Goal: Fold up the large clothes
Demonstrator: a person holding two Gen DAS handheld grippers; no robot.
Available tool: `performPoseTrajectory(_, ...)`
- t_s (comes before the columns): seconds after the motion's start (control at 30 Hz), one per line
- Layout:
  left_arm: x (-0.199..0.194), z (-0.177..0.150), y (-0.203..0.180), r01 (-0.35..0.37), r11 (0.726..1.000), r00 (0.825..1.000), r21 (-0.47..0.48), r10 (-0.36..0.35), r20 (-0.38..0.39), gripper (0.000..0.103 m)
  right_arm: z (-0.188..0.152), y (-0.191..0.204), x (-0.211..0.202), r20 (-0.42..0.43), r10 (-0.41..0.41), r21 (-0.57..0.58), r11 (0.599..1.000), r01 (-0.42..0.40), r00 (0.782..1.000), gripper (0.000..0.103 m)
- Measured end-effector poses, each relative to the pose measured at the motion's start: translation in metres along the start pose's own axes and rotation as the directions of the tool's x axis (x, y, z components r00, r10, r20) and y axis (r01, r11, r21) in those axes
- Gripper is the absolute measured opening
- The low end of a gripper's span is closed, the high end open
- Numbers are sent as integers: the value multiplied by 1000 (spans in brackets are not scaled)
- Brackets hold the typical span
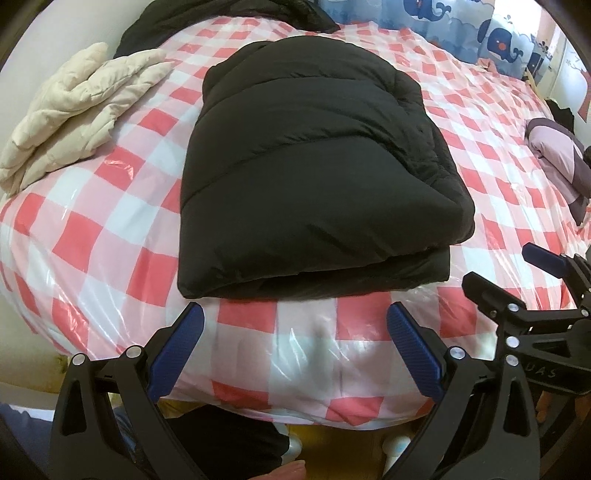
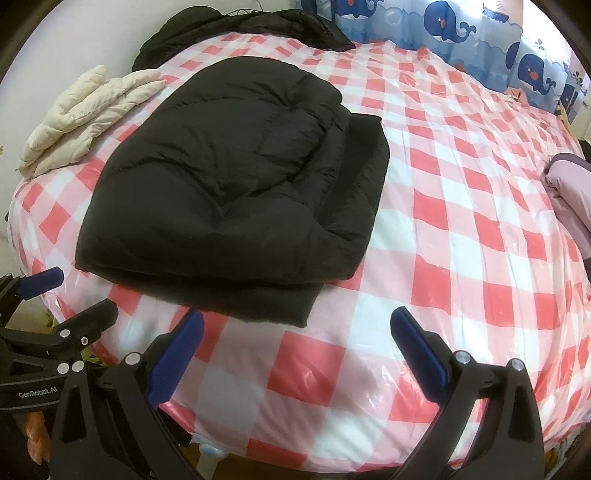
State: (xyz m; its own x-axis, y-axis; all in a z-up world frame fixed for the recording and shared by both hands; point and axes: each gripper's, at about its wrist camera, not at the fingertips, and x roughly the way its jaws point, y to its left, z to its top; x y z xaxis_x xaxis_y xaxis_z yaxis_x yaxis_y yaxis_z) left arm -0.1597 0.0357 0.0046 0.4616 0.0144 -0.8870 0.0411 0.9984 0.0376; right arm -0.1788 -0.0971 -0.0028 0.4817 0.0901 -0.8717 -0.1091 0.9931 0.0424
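A black puffer jacket (image 1: pixel 314 173) lies folded into a thick rectangle on the red-and-white checked bed cover (image 1: pixel 92 236). My left gripper (image 1: pixel 295 314) hovers open just short of the jacket's near fold, holding nothing. In the right wrist view the same folded jacket (image 2: pixel 229 192) sits left of centre, and my right gripper (image 2: pixel 297 319) stands open by its near right corner, empty. The right gripper (image 1: pixel 498 266) also shows at the right edge of the left wrist view, and the left gripper (image 2: pixel 79 291) at the left edge of the right wrist view.
A cream quilted garment (image 1: pixel 77 107) lies at the bed's left edge by the wall. Another black garment (image 2: pixel 240 29) is bunched at the far side. A pink and purple garment (image 2: pixel 569 188) rests at the right. A whale-print curtain (image 2: pixel 461 26) hangs behind.
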Motion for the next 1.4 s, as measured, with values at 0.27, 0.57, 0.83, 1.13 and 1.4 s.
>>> performPoseTrajectory(0.27, -3, 3, -9, 0, 1000, 1000, 15, 0, 22, 95, -4, -6, 2, -7, -2, 4, 1000, 2, 1000, 97)
performPoseTrajectory(0.57, -3, 6, -12, 9, 1000, 1000, 24, -10, 28, 95, -4, -11, 5, -15, -4, 6, 1000, 4, 1000, 97)
performPoseTrajectory(0.83, -5, 6, -13, -1, 999, 999, 40, 0, 39, 95, -5, -11, 6, -15, -6, 8, 1000, 6, 1000, 97)
performPoseTrajectory(1.13, -3, 6, -12, 16, 999, 999, 38, -17, 37, 95, -5, -10, 9, -24, -4, 4, 1000, 4, 1000, 97)
performPoseTrajectory(1.4, -4, 6, -12, 16, 999, 999, 36, -17, 36, 95, -5, -9, 9, -24, -10, 5, 1000, 10, 1000, 97)
